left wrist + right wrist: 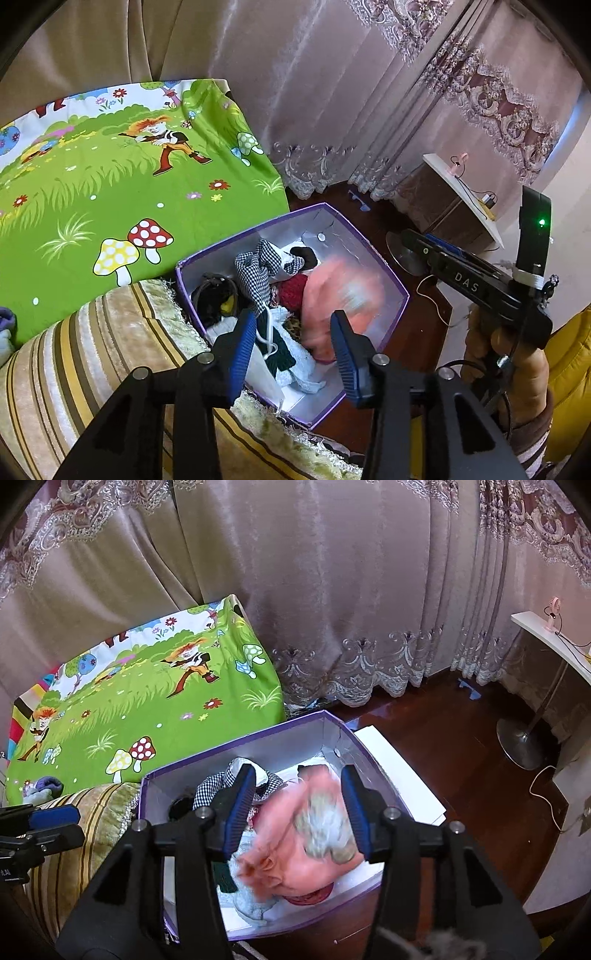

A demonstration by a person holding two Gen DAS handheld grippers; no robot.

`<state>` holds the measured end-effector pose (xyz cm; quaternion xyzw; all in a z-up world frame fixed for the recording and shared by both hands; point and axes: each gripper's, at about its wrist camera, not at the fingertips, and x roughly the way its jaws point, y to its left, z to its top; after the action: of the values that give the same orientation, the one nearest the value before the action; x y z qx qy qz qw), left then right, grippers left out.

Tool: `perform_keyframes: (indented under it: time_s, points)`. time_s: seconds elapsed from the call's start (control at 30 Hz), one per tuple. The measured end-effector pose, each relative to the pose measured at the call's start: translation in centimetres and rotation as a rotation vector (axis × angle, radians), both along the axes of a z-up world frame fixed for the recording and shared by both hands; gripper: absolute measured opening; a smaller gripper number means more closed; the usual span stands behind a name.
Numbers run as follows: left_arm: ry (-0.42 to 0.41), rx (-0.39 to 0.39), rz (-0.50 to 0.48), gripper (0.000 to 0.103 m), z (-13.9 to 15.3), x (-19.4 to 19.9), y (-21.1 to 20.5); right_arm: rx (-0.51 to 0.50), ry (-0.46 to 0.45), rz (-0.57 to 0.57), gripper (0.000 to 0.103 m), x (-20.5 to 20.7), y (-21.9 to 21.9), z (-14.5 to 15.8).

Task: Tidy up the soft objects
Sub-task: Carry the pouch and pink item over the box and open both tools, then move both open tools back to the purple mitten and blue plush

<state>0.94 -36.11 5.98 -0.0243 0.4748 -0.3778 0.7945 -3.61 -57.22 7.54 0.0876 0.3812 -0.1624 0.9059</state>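
Observation:
A purple box (399, 284) (147, 786) stands on the floor beside the bed and holds several soft items: a checked cloth (258, 273) (207, 790), a red knit piece (291, 291), white and dark green knitwear (291, 354). A blurred pink soft garment (332, 299) (295, 845) lies loose in the box, below my right gripper (299, 808), whose jaws stand open with nothing between them. My left gripper (295, 343) is open and empty above the box's near side. The right gripper's body (480, 288) shows at right in the left wrist view.
The bed has a green cartoon sheet (110, 192) (147, 701) and a striped beige blanket (92, 350) (99, 812). A small blue-grey soft item (44, 786) lies on the sheet. Curtains (332, 590), a fan base (524, 742), a cabinet (443, 199) and a white board (402, 771) surround the box.

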Motion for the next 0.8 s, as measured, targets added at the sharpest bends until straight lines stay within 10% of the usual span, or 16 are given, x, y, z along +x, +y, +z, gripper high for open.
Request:
perform_keyframes:
  time_s: [0.8]
  points:
    - [0.01, -0.034, 0.093, 0.044, 0.1, 1.3, 4.1, -0.017, 0.012, 0.103, 0.062, 1.6, 4.2, 0.4]
